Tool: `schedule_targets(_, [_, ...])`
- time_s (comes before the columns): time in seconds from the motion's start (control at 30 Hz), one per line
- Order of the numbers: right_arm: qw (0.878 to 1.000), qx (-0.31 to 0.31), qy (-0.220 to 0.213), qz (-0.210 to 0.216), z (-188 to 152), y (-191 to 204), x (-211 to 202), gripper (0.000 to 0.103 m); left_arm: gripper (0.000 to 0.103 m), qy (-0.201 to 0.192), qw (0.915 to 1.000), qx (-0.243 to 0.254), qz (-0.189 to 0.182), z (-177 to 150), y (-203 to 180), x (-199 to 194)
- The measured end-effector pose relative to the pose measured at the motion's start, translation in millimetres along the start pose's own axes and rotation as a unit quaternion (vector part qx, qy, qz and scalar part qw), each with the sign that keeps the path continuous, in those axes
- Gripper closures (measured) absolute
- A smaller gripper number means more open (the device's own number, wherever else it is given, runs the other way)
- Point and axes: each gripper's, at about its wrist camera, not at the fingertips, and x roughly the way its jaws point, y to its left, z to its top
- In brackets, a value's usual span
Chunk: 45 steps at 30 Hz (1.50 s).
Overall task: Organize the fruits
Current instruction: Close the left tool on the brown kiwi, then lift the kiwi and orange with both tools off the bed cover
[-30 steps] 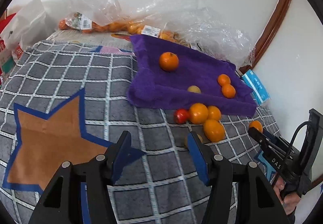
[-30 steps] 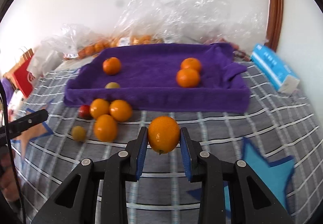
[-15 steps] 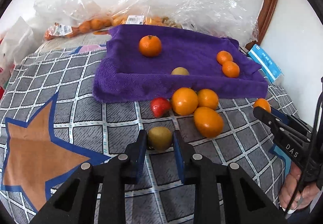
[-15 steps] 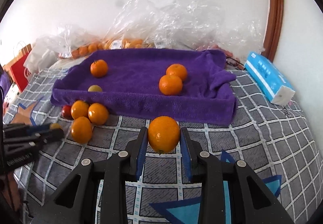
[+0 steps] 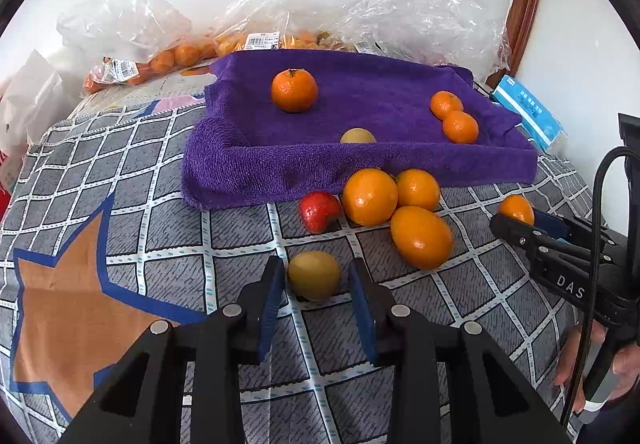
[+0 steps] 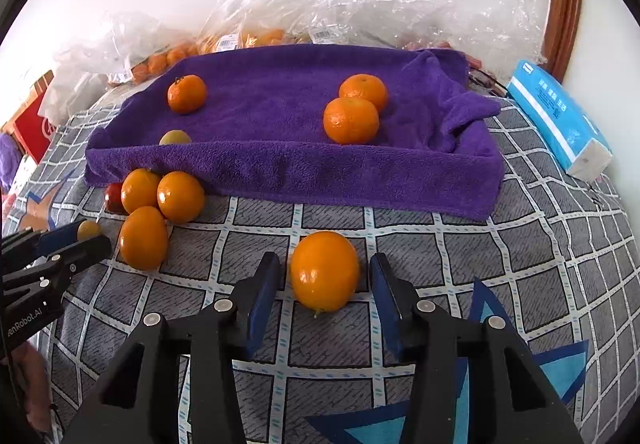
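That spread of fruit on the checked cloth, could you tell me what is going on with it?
A person is sorting fruit with two handheld grippers. The left gripper straddles a small yellow-green fruit on the checked cloth, its fingers just opened and clear of it. The right gripper has just let go of an orange, which sits between its open fingers. Three oranges and another yellow-green fruit lie in the purple towel tray.

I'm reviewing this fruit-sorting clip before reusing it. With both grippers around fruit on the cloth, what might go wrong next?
1. The right gripper has just been opening; its pads stand clear of the orange, which may roll on the checked cloth.
2. The left gripper has also just been opening around the yellow-green fruit, so lifting now might leave it behind.
3. The orange cluster sits close by and could get nudged.
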Motion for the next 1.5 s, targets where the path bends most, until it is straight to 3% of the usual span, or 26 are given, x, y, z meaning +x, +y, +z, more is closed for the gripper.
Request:
schedule_targets(0.07, [1.0,0.011,-0.002,-0.004,-0.5,-5.4,-1.5,0.07,0.071,0.0,1.0,-0.005,-0.005,-0.1,1.8,-0.2])
schedule_targets(0.3, [1.0,0.021,-0.006,0.007,0.3,-8.2,-3.8,0.071,0.062,0.004,0.9999,0.012,-0.001,0.3,-5.7,1.7])
schedule_targets(0.47, [1.0,0.008,-0.009,-0.005,-0.5,-3.2,-6.6,0.071,0.062,0.002,1.0,0.007,-0.006,0.4,-4.8,0.8])
schedule_targets(0.63, [1.0,0.018,-0.017,-0.005,-1.6,-6.6,-10.8,0.071,0.078,-0.003,0.9999,-0.012,-0.004,-0.6,2.0,-1.0])
schedule_targets(1.1, [0.999,0.023,-0.037,-0.003,-1.9,-7.3,-19.5,0.071,0.078,-0.04,0.9964,-0.029,-0.068,-5.4,10.5,-15.7])
schedule_targets(1.33, [0.998,0.048,-0.05,-0.006,-0.7,-13.2,-27.8,0.071,0.078,-0.042,0.996,-0.037,-0.069,-5.2,12.7,-16.2])
schedule_targets(1.43, [0.996,0.07,-0.05,0.015,-0.3,-13.6,-36.5,0.071,0.078,-0.048,0.9957,-0.044,-0.065,-5.5,14.5,-19.4])
schedule_targets(1.5, [0.996,0.062,-0.06,-0.001,0.2,-6.9,-46.2,0.071,0.078,-0.048,0.9962,-0.046,-0.056,-6.0,14.0,-21.6])
